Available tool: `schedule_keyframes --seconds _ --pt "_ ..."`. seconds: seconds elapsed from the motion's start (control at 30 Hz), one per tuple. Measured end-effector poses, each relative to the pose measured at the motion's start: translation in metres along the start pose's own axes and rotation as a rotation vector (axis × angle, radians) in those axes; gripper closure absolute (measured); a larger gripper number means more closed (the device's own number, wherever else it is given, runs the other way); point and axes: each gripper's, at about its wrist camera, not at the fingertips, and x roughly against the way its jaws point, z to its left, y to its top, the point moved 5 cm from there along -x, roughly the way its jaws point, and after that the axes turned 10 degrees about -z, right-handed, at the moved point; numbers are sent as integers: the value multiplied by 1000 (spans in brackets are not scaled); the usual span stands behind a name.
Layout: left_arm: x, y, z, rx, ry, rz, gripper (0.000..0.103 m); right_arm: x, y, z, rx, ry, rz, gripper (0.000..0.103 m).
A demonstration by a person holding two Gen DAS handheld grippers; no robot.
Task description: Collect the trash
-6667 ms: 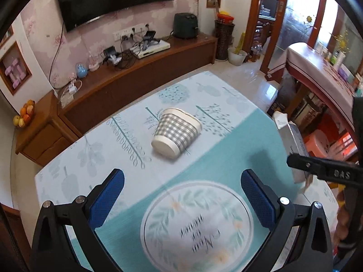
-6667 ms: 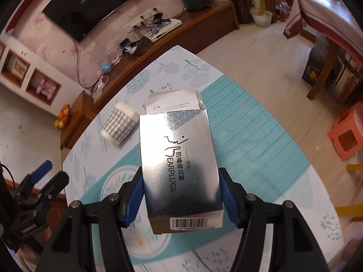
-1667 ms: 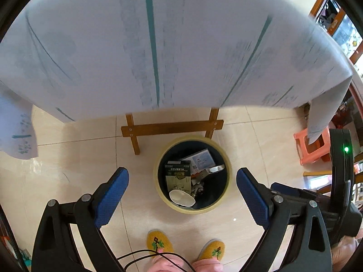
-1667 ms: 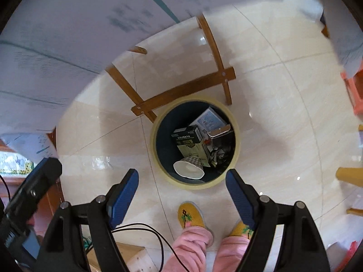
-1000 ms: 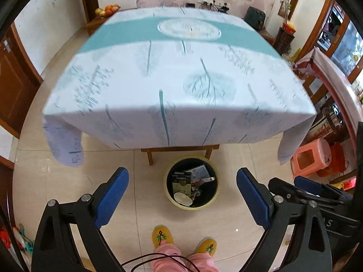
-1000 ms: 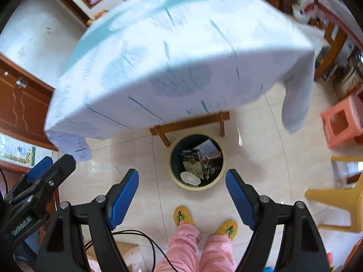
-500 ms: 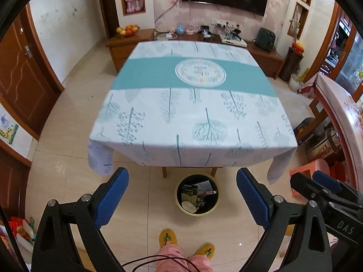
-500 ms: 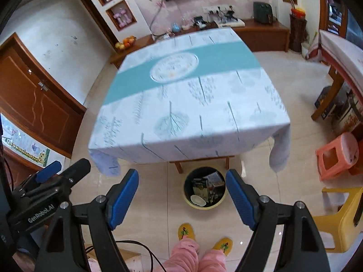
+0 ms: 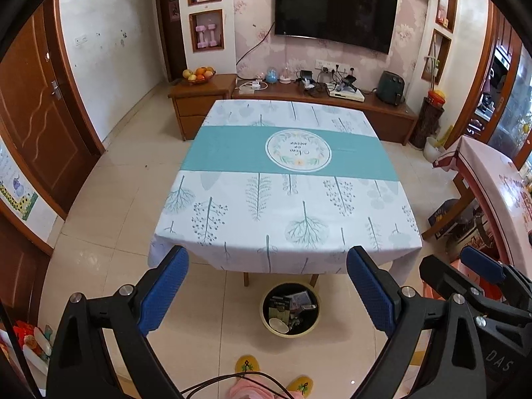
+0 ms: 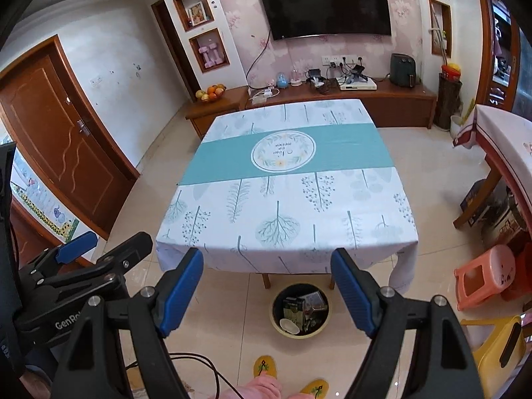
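You hold both grippers high and tilted downward, so each camera looks over the whole table (image 9: 286, 199) and the floor in front of it. The left gripper (image 9: 267, 291) has its blue pads spread wide, and nothing is between them. The right gripper (image 10: 267, 287) is also spread wide and empty; in the left wrist view you see it at the lower right edge of the frame, just beside the left one.

The trash is in the trash bin (image 9: 290, 309), which stands on the floor in the lower centre of both frames, partly under the near edge of the table. Inside it I can see a dark box (image 10: 293, 306), a white cup lying on its side (image 10: 287, 325) and some other small pieces, too small to name. The bin sits there probably because you can drop things straight into it from the table edge.

The tablecloth (image 10: 286, 179), with its teal band and round emblem, shows nothing lying on it in either view. So I judge the task is at its end: no more trash is visible to collect. Your yellow slippers (image 10: 265, 369) are at the bottom of the frame, near the bin, which means you stand directly at the near side of the table.
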Motion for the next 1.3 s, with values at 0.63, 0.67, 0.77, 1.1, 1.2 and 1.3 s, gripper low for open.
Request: schedule_keyframes --seconds 0.63,0.67,0.77,1.1,1.2,1.3 --pt "-9 17 0 -18 -19 -13 8 1 14 2 -12 -42 -41 23" --pt "-9 17 -1 -18 -19 -14 8 1 15 2 -13 -43 -42 23" --pt "-12 20 -2 -21 -22 -17 8 1 16 3 -11 -47 -47 23" --pt "-13 24 -1 -23 -17 -18 8 1 18 3 -12 -47 -47 23" --pt "-15 26 1 -22 -16 -18 8 1 18 3 -11 -46 -47 23" --pt "-15 27 1 -23 -15 -20 8 0 19 5 -12 -44 -47 23"
